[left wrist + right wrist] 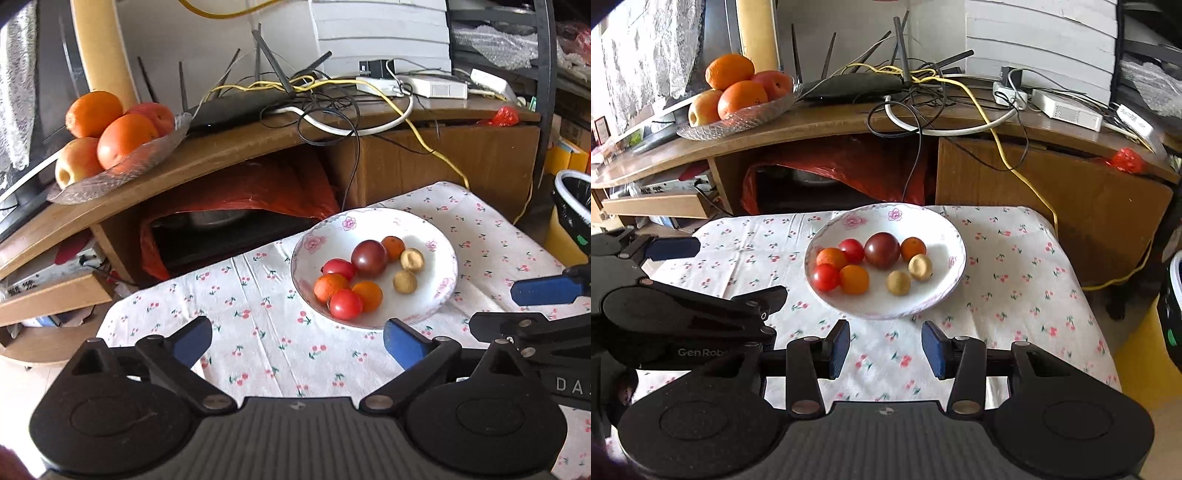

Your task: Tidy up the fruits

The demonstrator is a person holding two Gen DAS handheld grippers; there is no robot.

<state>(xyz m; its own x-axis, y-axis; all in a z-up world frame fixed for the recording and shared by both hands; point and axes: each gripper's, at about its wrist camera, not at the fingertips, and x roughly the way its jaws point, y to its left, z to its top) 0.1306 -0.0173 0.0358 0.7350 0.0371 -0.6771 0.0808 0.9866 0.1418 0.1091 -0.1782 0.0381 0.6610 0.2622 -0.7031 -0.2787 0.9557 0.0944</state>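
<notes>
The left hand-held gripper [297,341] was released, its blue fingers [192,341] spread wide with nothing between them. It hung low over the desk [258,332], which had a white cloth with little cherries on it. The white bowl [436,291] with pink flowers sat just ahead of it and a bit to the right. Inside lay two red cherry tomatoes [345,304], three small oranges [330,287], one dark tomato [368,257] and two tan longans [405,281], all close together.

The right hand-held gripper [885,349] was released too, and empty, but less wide. The bowl [945,291] sat straight ahead of it, near its blue fingers [932,349], not touching. The left hand-held gripper showed beside it on the left.

Far back on a wooden shelf [831,118] stood a glass dish [738,120] of big oranges [742,98] and apples [703,107].
</notes>
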